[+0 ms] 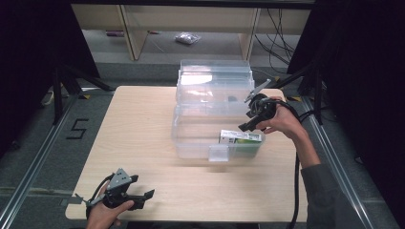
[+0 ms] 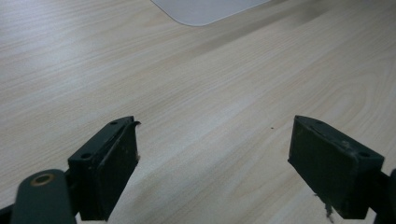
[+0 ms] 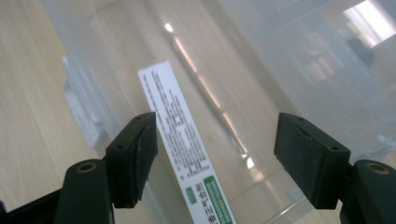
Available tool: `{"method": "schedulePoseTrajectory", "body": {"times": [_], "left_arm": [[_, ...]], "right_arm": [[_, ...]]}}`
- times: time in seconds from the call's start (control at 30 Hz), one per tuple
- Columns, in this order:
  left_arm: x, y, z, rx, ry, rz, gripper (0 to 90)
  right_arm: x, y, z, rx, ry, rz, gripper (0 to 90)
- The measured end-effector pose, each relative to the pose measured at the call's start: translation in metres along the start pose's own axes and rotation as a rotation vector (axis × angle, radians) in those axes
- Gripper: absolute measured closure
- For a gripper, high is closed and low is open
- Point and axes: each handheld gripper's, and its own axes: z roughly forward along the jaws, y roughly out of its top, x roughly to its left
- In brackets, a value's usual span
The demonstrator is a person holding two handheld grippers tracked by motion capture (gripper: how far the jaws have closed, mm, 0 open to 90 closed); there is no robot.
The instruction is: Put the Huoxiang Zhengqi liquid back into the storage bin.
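While right gripper hovers spread above boxed carton, left gripper rests spread

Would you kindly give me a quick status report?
Left hand-held gripper open, low over table. Right hand-held gripper open above clear plastic bin. Green-and-white box lies inside bin. Nothing in the way.

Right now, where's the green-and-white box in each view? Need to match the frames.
High view: the green-and-white box lies inside the clear plastic bin, near its right front corner, just below the right gripper.
Right gripper view: the box runs diagonally through the lower centre, between the open jaws, seen through the bin.
Left gripper view: not in it.
Shared landmark: the wooden table.
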Motion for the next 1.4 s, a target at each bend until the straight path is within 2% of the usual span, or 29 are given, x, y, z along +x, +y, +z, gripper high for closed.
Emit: {"method": "schedulePoseTrajectory", "body": {"times": [0.1, 0.17, 0.2, 0.23, 0.27, 0.33, 0.4, 0.47, 0.5, 0.57, 0.6, 0.63, 0.67, 0.7, 0.73, 0.77, 0.8, 0.83, 0.87, 0.9, 0.97, 1.03, 1.07, 1.1, 1.13, 1.23, 1.33, 1.37, 1.4], "left_arm": [[0.001, 0.000, -0.001, 0.003, -0.004, -0.001, 15.0], [0.002, 0.000, -0.003, 0.020, -0.002, 0.022, 15.0], [0.002, 0.000, -0.003, 0.020, -0.001, 0.020, 15.0], [0.002, 0.001, -0.002, 0.022, -0.002, 0.019, 15.0], [0.000, 0.000, 0.000, 0.000, -0.003, -0.004, 15.0], [0.000, 0.000, 0.000, 0.002, -0.002, 0.000, 15.0], [0.000, 0.000, 0.000, 0.002, -0.002, -0.001, 15.0], [0.000, 0.000, -0.001, 0.002, -0.002, -0.003, 15.0], [0.000, 0.000, -0.001, 0.002, -0.002, -0.003, 15.0], [0.000, 0.000, 0.000, -0.005, -0.001, -0.008, 15.0], [0.000, 0.000, 0.000, -0.004, -0.001, -0.007, 15.0], [0.000, 0.000, 0.000, -0.005, -0.002, -0.007, 15.0], [0.000, 0.000, 0.000, -0.006, -0.001, -0.007, 15.0], [0.000, 0.000, 0.000, -0.005, -0.001, -0.009, 15.0], [0.000, 0.000, 0.000, -0.004, -0.002, -0.007, 15.0], [0.000, 0.000, 0.000, -0.003, -0.002, -0.006, 15.0], [0.000, 0.000, 0.000, -0.005, 0.000, -0.008, 15.0], [0.000, 0.000, 0.000, -0.005, -0.001, -0.006, 15.0], [0.000, 0.000, 0.000, -0.007, -0.001, -0.005, 15.0], [0.000, 0.000, 0.000, -0.006, -0.001, -0.007, 15.0], [0.000, 0.000, 0.000, -0.005, -0.003, -0.010, 15.0], [0.000, 0.000, 0.000, -0.004, -0.001, -0.007, 15.0], [0.000, 0.000, 0.000, -0.006, -0.001, -0.007, 15.0], [0.000, 0.000, 0.000, -0.005, 0.000, -0.007, 15.0], [0.000, 0.000, 0.000, -0.005, -0.001, -0.007, 15.0], [0.000, 0.000, 0.000, -0.005, 0.000, -0.007, 15.0], [-0.001, 0.000, 0.000, -0.002, -0.001, -0.006, 15.0], [-0.001, 0.000, 0.000, -0.003, -0.002, -0.006, 15.0], [-0.001, 0.000, 0.000, -0.004, -0.002, -0.006, 15.0]], "right_arm": [[0.005, -0.002, -0.003, -0.027, -0.010, 0.037, 29.5], [0.009, -0.005, -0.005, -0.029, -0.030, 0.078, 27.8], [0.009, -0.006, -0.006, -0.058, -0.032, 0.054, 27.9], [0.012, -0.007, -0.008, -0.063, -0.032, 0.078, 27.6], [0.013, -0.008, -0.009, -0.088, -0.036, 0.088, 26.8], [0.016, -0.011, -0.012, -0.102, -0.044, 0.091, 25.6], [0.021, -0.014, -0.013, -0.134, -0.041, 0.120, 25.7], [0.022, -0.015, -0.016, -0.130, -0.043, 0.128, 24.6], [0.023, -0.018, -0.015, -0.151, -0.052, 0.102, 24.4], [0.026, -0.019, -0.017, -0.158, -0.044, 0.126, 24.3], [0.026, -0.020, -0.018, -0.169, -0.057, 0.117, 24.2], [0.029, -0.022, -0.017, -0.180, -0.049, 0.140, 24.1], [0.028, -0.023, -0.016, -0.180, -0.054, 0.107, 24.0], [0.031, -0.024, -0.017, -0.178, -0.049, 0.144, 24.0], [0.032, -0.026, -0.015, -0.195, -0.058, 0.135, 24.0], [0.034, -0.027, -0.016, -0.186, -0.042, 0.142, 24.0], [0.034, -0.028, -0.014, -0.213, -0.057, 0.130, 23.9], [0.036, -0.029, -0.016, -0.193, -0.048, 0.153, 23.6], [0.037, -0.030, -0.015, -0.204, -0.053, 0.145, 23.5], [0.039, -0.031, -0.015, -0.220, -0.056, 0.164, 23.5], [0.039, -0.033, -0.017, -0.210, -0.069, 0.154, 23.1], [0.041, -0.035, -0.018, -0.215, -0.066, 0.188, 22.9], [0.041, -0.036, -0.016, -0.234, -0.074, 0.179, 22.5], [0.043, -0.037, -0.018, -0.221, -0.068, 0.207, 22.1], [0.043, -0.038, -0.018, -0.230, -0.073, 0.193, 21.9], [0.047, -0.040, -0.017, -0.229, -0.061, 0.218, 21.7], [0.047, -0.043, -0.015, -0.248, -0.073, 0.182, 21.7], [0.050, -0.043, -0.017, -0.226, -0.059, 0.215, 21.8], [0.051, -0.043, -0.017, -0.226, -0.059, 0.214, 21.7]]}}
